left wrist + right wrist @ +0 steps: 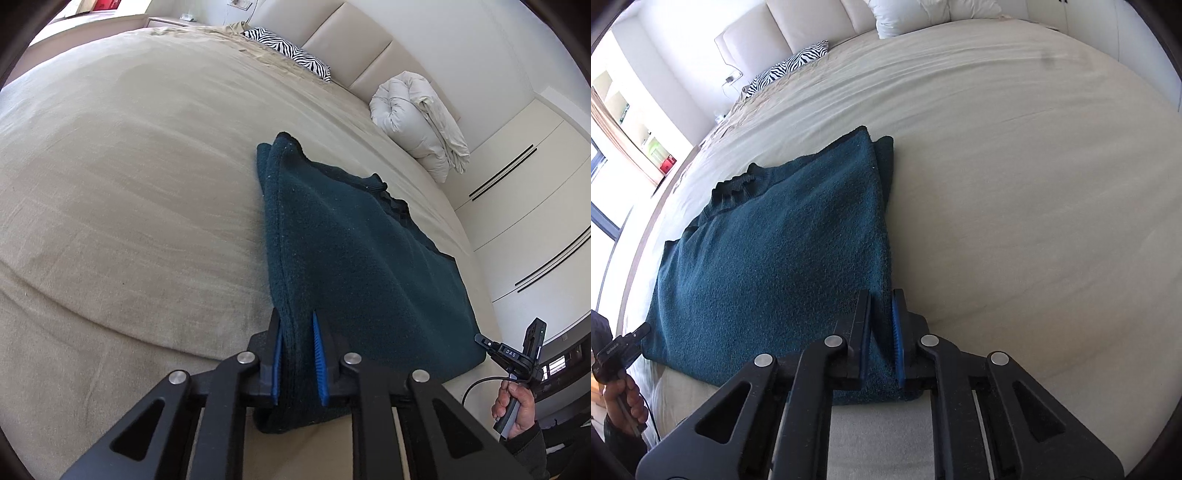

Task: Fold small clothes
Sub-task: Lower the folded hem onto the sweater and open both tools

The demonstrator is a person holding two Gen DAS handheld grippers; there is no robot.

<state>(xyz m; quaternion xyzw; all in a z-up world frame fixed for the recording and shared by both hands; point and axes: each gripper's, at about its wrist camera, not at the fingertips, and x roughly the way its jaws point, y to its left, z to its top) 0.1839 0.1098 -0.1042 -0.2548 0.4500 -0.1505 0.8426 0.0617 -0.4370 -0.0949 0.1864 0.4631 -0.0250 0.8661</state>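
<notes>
A dark teal knitted sweater (354,258) lies spread on the beige bed, its ribbed collar (391,199) toward the headboard. My left gripper (297,321) is shut on the sweater's near left edge, a fold of knit pinched between its blue pads. In the right wrist view the same sweater (783,251) fills the left half, and my right gripper (882,295) is shut on its near right edge. Each view shows the other gripper's handle in a hand (517,402) (624,398) at the frame's lower corner.
The bed cover (129,184) stretches wide around the sweater. A zebra-print pillow (288,51) and a rolled white duvet (417,118) lie by the padded headboard. White wardrobe doors (517,206) stand beside the bed. Shelves and a window (613,140) are on the other side.
</notes>
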